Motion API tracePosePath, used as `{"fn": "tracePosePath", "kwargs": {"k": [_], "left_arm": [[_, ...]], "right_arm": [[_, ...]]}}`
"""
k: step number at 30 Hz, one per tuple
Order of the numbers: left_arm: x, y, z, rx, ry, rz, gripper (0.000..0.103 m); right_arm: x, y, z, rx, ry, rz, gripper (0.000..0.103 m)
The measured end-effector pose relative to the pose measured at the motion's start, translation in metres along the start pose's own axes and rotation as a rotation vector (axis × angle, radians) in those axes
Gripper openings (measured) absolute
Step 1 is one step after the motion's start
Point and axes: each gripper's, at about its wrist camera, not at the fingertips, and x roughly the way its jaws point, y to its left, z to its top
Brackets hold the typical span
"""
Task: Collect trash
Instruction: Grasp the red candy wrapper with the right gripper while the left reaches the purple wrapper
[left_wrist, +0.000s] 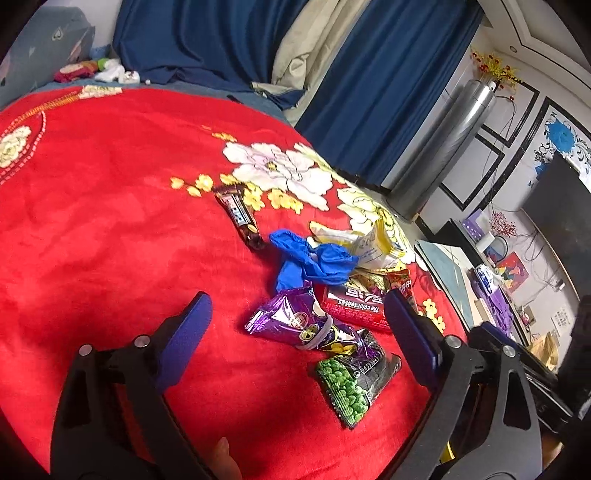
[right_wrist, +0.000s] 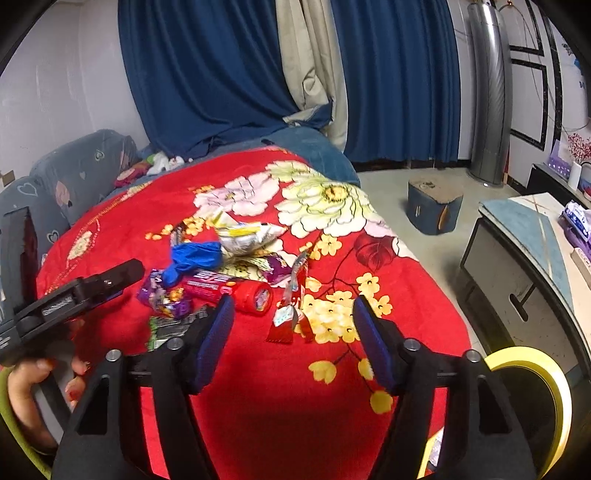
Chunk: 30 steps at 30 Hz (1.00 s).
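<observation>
Trash lies in a heap on the red flowered blanket (left_wrist: 110, 221). In the left wrist view I see a purple snack bag (left_wrist: 295, 321), a green-pea packet (left_wrist: 354, 384), a red packet (left_wrist: 354, 302), a crumpled blue glove (left_wrist: 314, 258), a white-yellow bag (left_wrist: 369, 247) and a brown bar wrapper (left_wrist: 240, 216). My left gripper (left_wrist: 295, 310) is open and empty, its jaws on either side of the purple bag, just above it. My right gripper (right_wrist: 293, 314) is open and empty over a small torn red wrapper (right_wrist: 286, 321). The right wrist view also shows the glove (right_wrist: 195, 258) and a red tube (right_wrist: 236, 293).
A yellow-rimmed bin (right_wrist: 532, 387) stands at the bed's near right corner. A low cabinet (right_wrist: 517, 258), a blue stool (right_wrist: 434, 210) and a silver tower unit (right_wrist: 487, 92) stand on the floor to the right. Blue curtains (right_wrist: 221, 74) hang behind the bed.
</observation>
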Motion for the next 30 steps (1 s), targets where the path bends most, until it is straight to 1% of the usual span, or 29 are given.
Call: {"fn": "tracePosePath", "kwargs": {"k": [6,8,11,14,15,16,18,20,22,24,30], "left_arm": [[0.014,0.003,-0.001,-0.026,0.05,-0.02,0.076],[0.02,0.006,-0.002,-0.039,0.069,-0.022,0.073],[0.027,0.008,-0.002,-0.058,0.092,-0.024,0.072],[0.029,0.009,-0.003,-0.057,0.098,-0.025,0.07],[0.029,0.009,-0.004,-0.057,0.1,-0.025,0.068],[0.029,0.009,-0.005,-0.059,0.103,-0.026,0.063],[0.03,0.011,-0.006,-0.064,0.108,-0.024,0.059],[0.03,0.013,-0.006,-0.07,0.11,-0.025,0.051],[0.03,0.015,-0.006,-0.077,0.115,-0.027,0.046],[0.029,0.016,-0.007,-0.079,0.115,-0.031,0.045],[0.025,0.019,-0.009,-0.091,0.111,-0.053,0.037]], "right_arm": [[0.035,-0.005,0.0,0.024,0.077,0.015,0.047],[0.044,-0.004,-0.002,0.025,0.101,0.025,0.045],[0.054,-0.001,-0.004,0.019,0.123,0.033,0.04],[0.062,-0.001,-0.007,0.033,0.147,0.038,0.032],[0.063,-0.001,-0.008,0.034,0.152,0.037,0.027],[0.064,-0.001,-0.01,0.033,0.158,0.035,0.023],[0.064,-0.003,-0.013,0.043,0.158,0.034,0.021],[0.063,-0.003,-0.015,0.052,0.154,0.034,0.02],[0.061,-0.005,-0.017,0.06,0.148,0.03,0.017],[0.058,-0.006,-0.02,0.067,0.144,0.027,0.015],[0.044,-0.006,-0.033,0.07,0.119,0.012,0.014]]}}
